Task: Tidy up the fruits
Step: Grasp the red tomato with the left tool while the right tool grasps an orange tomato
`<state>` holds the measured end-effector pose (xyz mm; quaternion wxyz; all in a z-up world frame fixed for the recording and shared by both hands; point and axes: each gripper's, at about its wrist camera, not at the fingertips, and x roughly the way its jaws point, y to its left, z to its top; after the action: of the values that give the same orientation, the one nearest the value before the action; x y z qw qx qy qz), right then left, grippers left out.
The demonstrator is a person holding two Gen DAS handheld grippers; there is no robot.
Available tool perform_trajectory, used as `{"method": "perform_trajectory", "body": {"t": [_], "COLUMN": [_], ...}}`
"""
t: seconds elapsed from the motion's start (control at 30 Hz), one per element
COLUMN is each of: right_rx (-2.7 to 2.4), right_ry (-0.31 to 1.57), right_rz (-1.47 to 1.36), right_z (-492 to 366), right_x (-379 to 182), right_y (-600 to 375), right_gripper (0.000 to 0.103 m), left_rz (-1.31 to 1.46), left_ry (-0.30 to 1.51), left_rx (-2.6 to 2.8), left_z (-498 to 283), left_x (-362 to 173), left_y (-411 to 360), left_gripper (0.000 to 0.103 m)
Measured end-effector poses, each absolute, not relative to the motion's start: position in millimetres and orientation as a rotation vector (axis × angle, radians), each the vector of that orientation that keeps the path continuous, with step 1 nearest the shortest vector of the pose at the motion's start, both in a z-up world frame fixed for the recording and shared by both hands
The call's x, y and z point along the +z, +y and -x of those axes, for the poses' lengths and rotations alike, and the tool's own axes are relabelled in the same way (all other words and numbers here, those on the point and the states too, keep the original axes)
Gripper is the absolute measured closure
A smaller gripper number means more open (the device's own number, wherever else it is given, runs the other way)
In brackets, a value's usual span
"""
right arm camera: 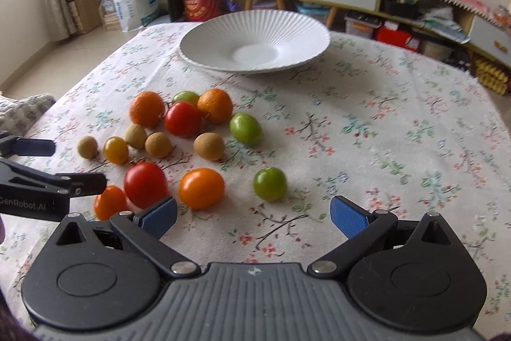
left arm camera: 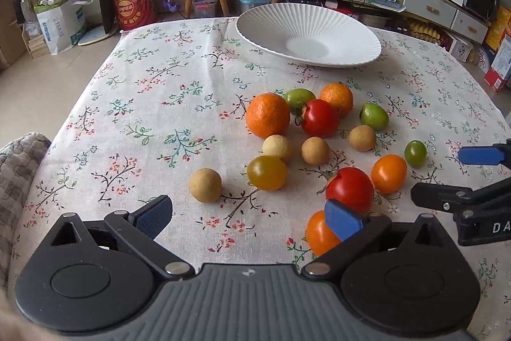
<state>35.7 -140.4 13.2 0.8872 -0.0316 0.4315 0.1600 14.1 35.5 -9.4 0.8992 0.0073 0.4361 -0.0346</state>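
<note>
Fruit lies loose in a cluster on the floral-cloth bench (right arm camera: 383, 123), and the ribbed white ceramic dish (right arm camera: 287, 34) stands empty at the far side, well apart from the pile.

The right gripper (right arm camera: 254, 214) hangs over the near edge of the cluster with its jaws spread wide and nothing between the blue pads. The round orange tomato (right arm camera: 201, 188) sits just beyond its left pad, a little left of the jaws' centre line, and the small green tomato (right arm camera: 270, 183) sits just beyond the gap, slightly right of centre. Either could be taken with a short push forward; the green one is freer, with bare cloth all round it, while the orange one lies close beside the glossy red tomato (right arm camera: 145, 184).

The left gripper (left arm camera: 250, 218) is also spread and empty. Its right pad overlaps a second orange tomato (left arm camera: 319, 234) and the same red tomato (left arm camera: 349, 189) in its own view; whether it touches them I cannot tell. The tan round longan-like fruit (left arm camera: 205, 184) lies just ahead of its gap, left of centre, and stands clear of its neighbours.

All these fruits are near-round, so no long axis dictates wrist angle. My judgement is that the right hand is nearer the green and orange tomatoes, the left nearer the tan fruit, and each must carry far and slightly inward to reach the dish.
</note>
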Motion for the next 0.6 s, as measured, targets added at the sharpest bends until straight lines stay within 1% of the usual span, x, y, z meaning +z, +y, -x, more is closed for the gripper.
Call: {"method": "perform_trajectory", "body": {"t": [0.07,0.13,0.17,0.23,0.27,0.33,0.4,0.53,0.57,0.6], "right_rx": [0.365,0.391,0.401,0.426,0.438,0.469,0.509,0.562,0.561,0.557], "right_ry": [0.907,0.911,0.911,0.91,0.91,0.913,0.919,0.919,0.924,0.928], "right_rz": [0.034,-0.008,-0.025,-0.06,-0.075,-0.104,-0.132,-0.136,-0.128,-0.125], "right_z": [-38,-38,-39,-40,-40,-41,-42,-42,-43,-43], "right_x": [14,14,15,16,17,17,17,17,16,15], "right_y": [-143,-146,-147,-150,-151,-153,-153,-149,-147,-147], "right_gripper": [0.014,0.019,0.024,0.03,0.033,0.04,0.047,0.053,0.056,0.057], "left_rz": [0.007,0.017,0.018,0.018,0.021,0.033,0.048,0.045,0.031,0.016], "left_ry": [0.888,0.876,0.869,0.861,0.859,0.854,0.849,0.835,0.833,0.831], "left_rx": [-0.113,-0.154,-0.172,-0.206,-0.227,-0.268,-0.319,-0.398,-0.408,-0.416], "left_z": [-11,-10,-9,-9,-9,-9,-9,-8,-10,-10], "left_x": [-7,-6,-6,-6,-6,-7,-9,-10,-11,-12], "left_y": [34,32,30,28,27,25,24,15,12,10], "left_gripper": [0.006,0.008,0.011,0.018,0.025,0.031,0.043,0.052,0.055,0.056]}}
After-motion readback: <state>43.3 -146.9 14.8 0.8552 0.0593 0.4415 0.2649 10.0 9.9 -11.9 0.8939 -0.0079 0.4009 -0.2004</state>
